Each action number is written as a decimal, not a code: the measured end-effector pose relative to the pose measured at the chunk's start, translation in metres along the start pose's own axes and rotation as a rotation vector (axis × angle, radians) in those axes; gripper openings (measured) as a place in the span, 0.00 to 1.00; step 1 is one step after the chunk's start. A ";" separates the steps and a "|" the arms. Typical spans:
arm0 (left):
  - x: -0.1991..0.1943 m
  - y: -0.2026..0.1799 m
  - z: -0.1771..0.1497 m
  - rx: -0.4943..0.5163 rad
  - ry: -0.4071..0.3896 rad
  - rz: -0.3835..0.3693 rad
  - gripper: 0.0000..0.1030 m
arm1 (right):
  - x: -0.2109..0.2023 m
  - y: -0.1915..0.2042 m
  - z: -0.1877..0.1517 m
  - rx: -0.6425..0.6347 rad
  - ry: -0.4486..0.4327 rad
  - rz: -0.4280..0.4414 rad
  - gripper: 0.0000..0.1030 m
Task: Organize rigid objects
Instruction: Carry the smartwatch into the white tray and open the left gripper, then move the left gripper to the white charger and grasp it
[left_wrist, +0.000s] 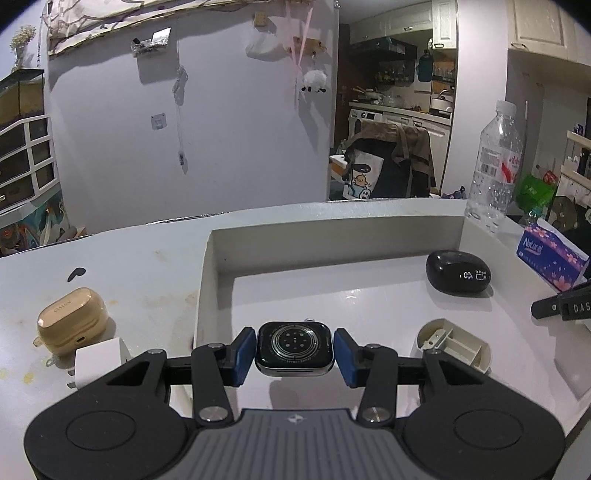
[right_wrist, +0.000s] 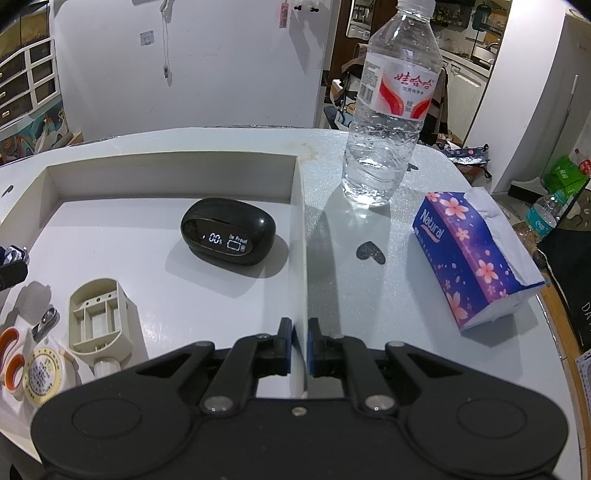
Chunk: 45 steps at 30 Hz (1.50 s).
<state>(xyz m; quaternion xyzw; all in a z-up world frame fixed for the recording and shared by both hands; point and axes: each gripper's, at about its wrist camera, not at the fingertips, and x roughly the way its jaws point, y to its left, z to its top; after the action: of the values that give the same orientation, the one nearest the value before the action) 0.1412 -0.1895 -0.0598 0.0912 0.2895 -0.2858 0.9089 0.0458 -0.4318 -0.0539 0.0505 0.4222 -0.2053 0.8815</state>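
Observation:
My left gripper (left_wrist: 294, 350) is shut on a smartwatch body (left_wrist: 294, 349), its sensor back facing up, held just above the floor of a shallow white box (left_wrist: 332, 225). In the box lie a black earbud case (left_wrist: 458, 271) with a lit display and a beige plastic holder (left_wrist: 456, 345). My right gripper (right_wrist: 299, 345) is shut on the box's right wall (right_wrist: 301, 236). In the right wrist view the black earbud case (right_wrist: 228, 232) and the beige holder (right_wrist: 99, 320) also show in the box.
A tan earbud case (left_wrist: 72, 321) and a white charger cube (left_wrist: 99, 363) lie on the table left of the box. A water bottle (right_wrist: 391, 103) and a tissue pack (right_wrist: 476, 254) stand right of it. Tape rolls (right_wrist: 42, 373) and nail clippers (right_wrist: 46, 323) lie at the box's near left.

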 end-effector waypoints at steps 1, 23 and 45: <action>0.000 0.000 0.000 0.003 0.002 -0.001 0.46 | 0.000 0.000 0.000 -0.001 0.000 0.001 0.08; -0.009 0.004 0.005 -0.031 -0.021 -0.038 0.67 | -0.001 -0.004 0.001 -0.003 0.008 0.031 0.07; -0.052 0.058 0.027 -0.125 -0.162 0.040 0.67 | -0.001 -0.010 0.000 -0.029 -0.002 0.077 0.06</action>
<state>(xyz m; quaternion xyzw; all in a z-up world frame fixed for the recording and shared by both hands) 0.1525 -0.1265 -0.0082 0.0166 0.2305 -0.2555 0.9388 0.0413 -0.4405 -0.0523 0.0539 0.4218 -0.1652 0.8899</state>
